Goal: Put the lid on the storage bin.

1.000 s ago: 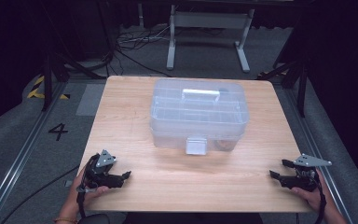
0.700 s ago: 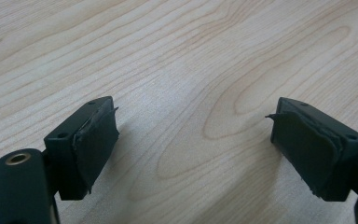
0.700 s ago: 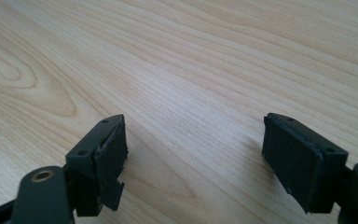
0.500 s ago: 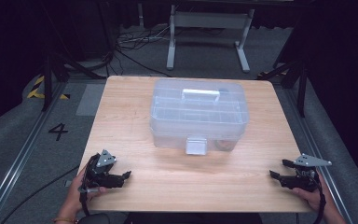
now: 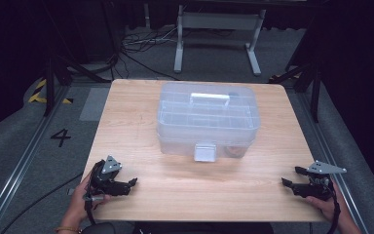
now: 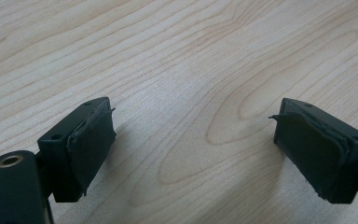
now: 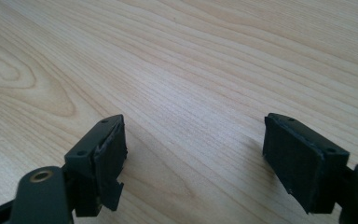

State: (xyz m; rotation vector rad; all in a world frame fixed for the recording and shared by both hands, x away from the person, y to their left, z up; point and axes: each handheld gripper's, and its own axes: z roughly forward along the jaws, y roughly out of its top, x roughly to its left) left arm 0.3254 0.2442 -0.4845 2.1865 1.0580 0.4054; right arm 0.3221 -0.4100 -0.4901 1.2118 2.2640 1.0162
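Note:
A clear plastic organiser box point(image 5: 208, 122) with a white handle point(image 5: 209, 98) and a white front latch point(image 5: 205, 151) stands shut in the middle of the wooden table point(image 5: 141, 102). My left gripper point(image 5: 130, 184) rests near the table's front left corner, held in a hand, well short of the box. My right gripper point(image 5: 290, 177) rests near the front right corner. In the left gripper view the gripper point(image 6: 193, 140) stands open over bare wood. In the right gripper view the gripper point(image 7: 193, 149) is likewise open with nothing between its pads.
Grey floor surrounds the table, with a metal rail point(image 5: 24, 161) along the left side and a number 4 point(image 5: 61, 137) marked on it. A metal stand point(image 5: 216, 29) and cables point(image 5: 136, 44) lie beyond the far edge.

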